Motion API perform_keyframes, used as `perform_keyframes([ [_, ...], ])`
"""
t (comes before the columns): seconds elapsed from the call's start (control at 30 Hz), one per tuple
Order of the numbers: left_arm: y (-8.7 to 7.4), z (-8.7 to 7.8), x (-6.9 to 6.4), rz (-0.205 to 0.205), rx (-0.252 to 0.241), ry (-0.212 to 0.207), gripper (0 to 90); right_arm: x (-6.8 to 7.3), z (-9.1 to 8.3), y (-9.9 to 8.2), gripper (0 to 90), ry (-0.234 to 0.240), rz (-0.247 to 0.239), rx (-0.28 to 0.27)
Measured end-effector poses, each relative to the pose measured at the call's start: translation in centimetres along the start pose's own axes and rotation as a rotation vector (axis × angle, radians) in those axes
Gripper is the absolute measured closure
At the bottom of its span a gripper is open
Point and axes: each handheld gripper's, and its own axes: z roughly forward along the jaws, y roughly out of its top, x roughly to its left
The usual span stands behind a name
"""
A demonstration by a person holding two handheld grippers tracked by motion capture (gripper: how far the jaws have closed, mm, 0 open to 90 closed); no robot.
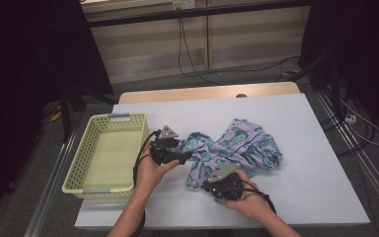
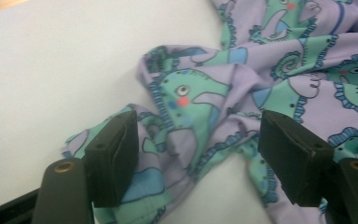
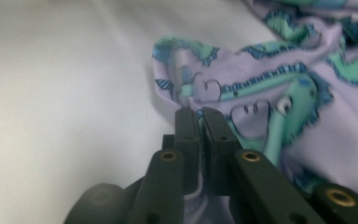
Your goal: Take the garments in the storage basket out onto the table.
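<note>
A lilac garment (image 1: 246, 143) printed with teal seahorses lies crumpled in the middle of the white table (image 1: 296, 197). My left gripper (image 1: 186, 156) sits at the garment's left end. In the left gripper view this gripper (image 2: 200, 158) stands open, its jaws set wide with folds of the garment (image 2: 200, 107) lying between them, the pads apart from the cloth. My right gripper (image 1: 206, 186) is at the garment's near edge. In the right gripper view its jaws (image 3: 199, 116) are shut on a fold of the garment's (image 3: 270, 84) hem.
A pale yellow plastic basket (image 1: 75, 168) with nothing in it stands at the table's left edge, close beside my left hand. Bare white tabletop stretches to the right and behind the garment. Cables (image 1: 187, 54) run over the floor beyond the table.
</note>
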Motion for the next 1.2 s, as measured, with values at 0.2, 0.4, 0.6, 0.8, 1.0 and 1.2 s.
perform_keyframes([
  [0.2, 0.0, -0.2, 0.4, -0.012, -0.004, 0.007, 28.3, -0.5, -3.0, -1.9, 88.9, 0.124, 0.013, 0.052],
  [0.4, 0.1, 0.1, 0.5, -0.016, 0.006, 0.008, 27.4, -0.1, -3.2, -1.4, 54.1, 0.069, 0.014, -0.017],
  [0.6, -0.1, 0.1, 0.6, -0.030, 0.006, 0.003, 26.0, 0.0, -0.3, 1.4, 51.3, -0.021, 0.046, -0.077],
  [0.8, -0.3, 0.1, 0.7, -0.037, 0.014, -0.003, 22.6, -0.5, 2.1, 1.6, 58.3, -0.076, 0.103, -0.033],
  [1.0, -0.1, 0.1, 0.5, -0.033, 0.013, -0.011, 17.8, -0.9, 1.2, 1.2, 85.3, -0.046, 0.106, -0.029],
  [1.2, -0.2, -0.1, 0.8, -0.045, 0.018, -0.017, 17.5, 0.7, -1.0, 0.4, 84.7, 0.077, 0.041, 0.036],
])
